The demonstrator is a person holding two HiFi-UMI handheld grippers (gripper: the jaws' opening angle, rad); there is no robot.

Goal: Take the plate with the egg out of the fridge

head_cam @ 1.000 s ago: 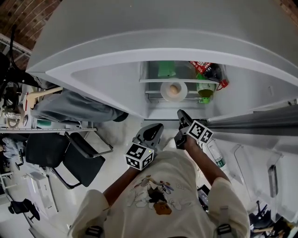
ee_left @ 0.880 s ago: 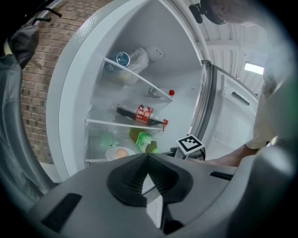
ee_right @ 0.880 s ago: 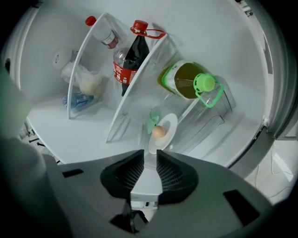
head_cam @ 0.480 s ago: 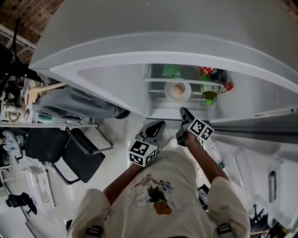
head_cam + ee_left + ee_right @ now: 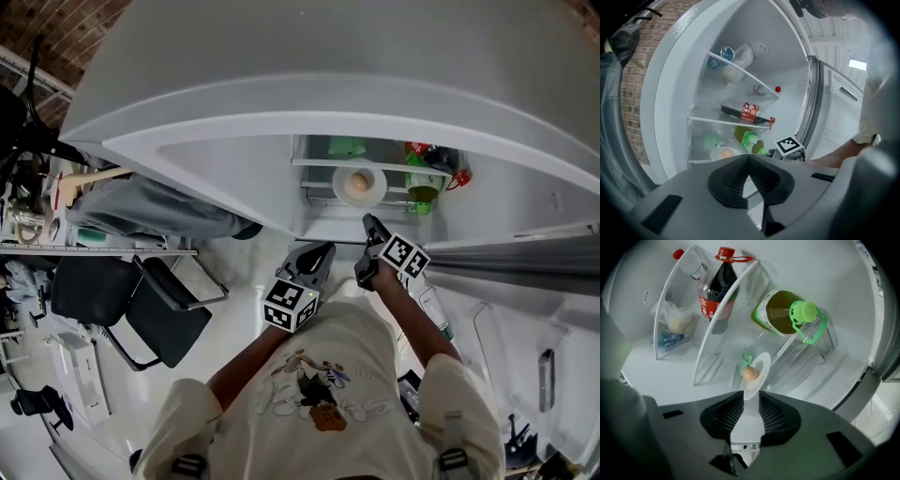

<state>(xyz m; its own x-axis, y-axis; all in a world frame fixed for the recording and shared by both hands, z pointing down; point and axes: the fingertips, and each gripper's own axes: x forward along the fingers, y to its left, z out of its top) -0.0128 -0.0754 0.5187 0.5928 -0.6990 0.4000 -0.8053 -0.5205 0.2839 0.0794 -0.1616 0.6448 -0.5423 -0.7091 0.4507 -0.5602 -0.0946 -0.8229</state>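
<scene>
While the plate (image 5: 373, 192) with the egg (image 5: 356, 183) sits inside the fridge (image 5: 234, 164) beside a green-capped bottle (image 5: 780, 315), the right tongs (image 5: 750, 399) aim at it, parted and empty, and the left tongs (image 5: 749, 159) are closed on nothing, so the reach seems in hand, and next the parted tongs must straddle the plate's rim.

A green thing (image 5: 746, 359), largely hidden behind the plate (image 5: 762, 365), cannot be identified.

Bright, even light floods the white fridge (image 5: 811, 268), and its walls glare pale. Both gripper views bulge hard and fall to black at the corners. The near jaws sit dark and soft-focused.
</scene>
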